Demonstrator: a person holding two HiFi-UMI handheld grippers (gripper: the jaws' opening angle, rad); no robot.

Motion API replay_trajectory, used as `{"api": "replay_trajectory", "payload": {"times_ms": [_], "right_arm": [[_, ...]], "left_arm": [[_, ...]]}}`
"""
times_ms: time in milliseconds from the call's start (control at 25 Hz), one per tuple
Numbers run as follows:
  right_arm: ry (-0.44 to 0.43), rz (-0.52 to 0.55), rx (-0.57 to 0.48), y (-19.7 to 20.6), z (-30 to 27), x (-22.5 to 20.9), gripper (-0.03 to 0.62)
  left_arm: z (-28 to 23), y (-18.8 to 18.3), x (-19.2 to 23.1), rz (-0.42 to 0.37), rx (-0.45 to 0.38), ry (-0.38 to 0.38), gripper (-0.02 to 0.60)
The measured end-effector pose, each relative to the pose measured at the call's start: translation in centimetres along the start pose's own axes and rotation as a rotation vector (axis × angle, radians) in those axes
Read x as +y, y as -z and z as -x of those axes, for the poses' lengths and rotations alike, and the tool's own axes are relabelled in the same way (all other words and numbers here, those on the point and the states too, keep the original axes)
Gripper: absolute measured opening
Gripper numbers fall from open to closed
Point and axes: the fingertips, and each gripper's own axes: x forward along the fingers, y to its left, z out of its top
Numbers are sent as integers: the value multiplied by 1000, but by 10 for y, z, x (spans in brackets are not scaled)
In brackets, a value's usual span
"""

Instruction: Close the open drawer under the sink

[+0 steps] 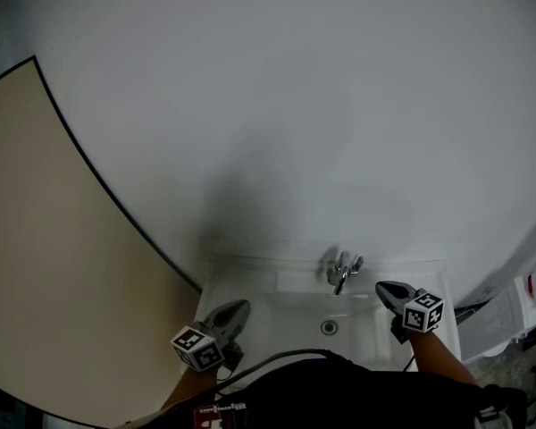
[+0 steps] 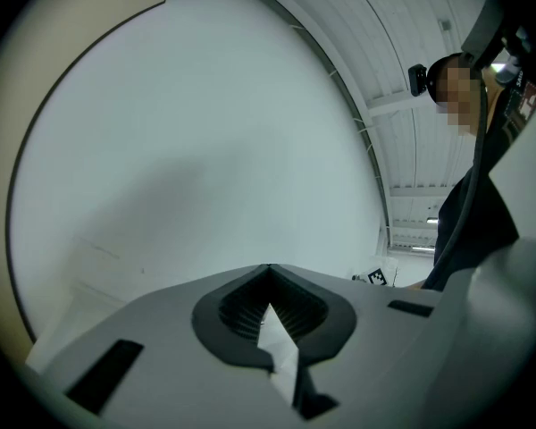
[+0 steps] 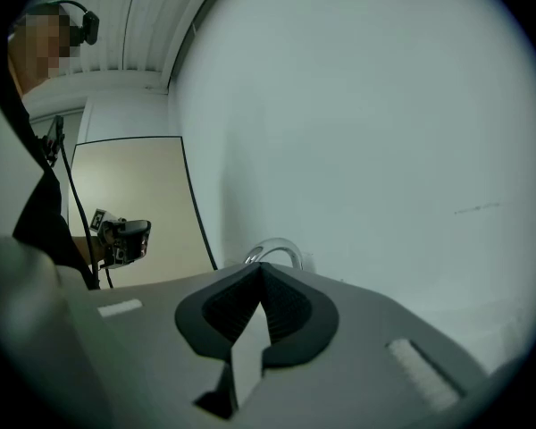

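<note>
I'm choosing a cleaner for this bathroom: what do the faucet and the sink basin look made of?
Faucet: apparently polished chromed metal, silvery with bright reflections on its curved spout.
Sink basin: glossy white, smooth and seamless. It is probably glazed ceramic, though moulded resin would look the same.

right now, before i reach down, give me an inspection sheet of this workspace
surface: white sink with faucet and drain
job's things: drawer under the sink not in view
clutter: white papers right of the sink, too small to tell more
grippers: left gripper and right gripper both shut, empty, above the sink's front corners
cables: dark cable across the person's dark clothing
surroundings: plain white wall, beige panel at left
</note>
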Motion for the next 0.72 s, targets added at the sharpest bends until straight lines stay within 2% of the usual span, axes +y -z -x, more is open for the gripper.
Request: {"api": "replay_trajectory", "payload": {"times_ms": [320,720], "right_arm": [[14,24,20,6,-2,3,0],[-1,41,27,11,-4,7,0]], "left_arm": [[-8,10,5,32,8,31,-3],[-10,14,7,18,6,44,-3]]}}
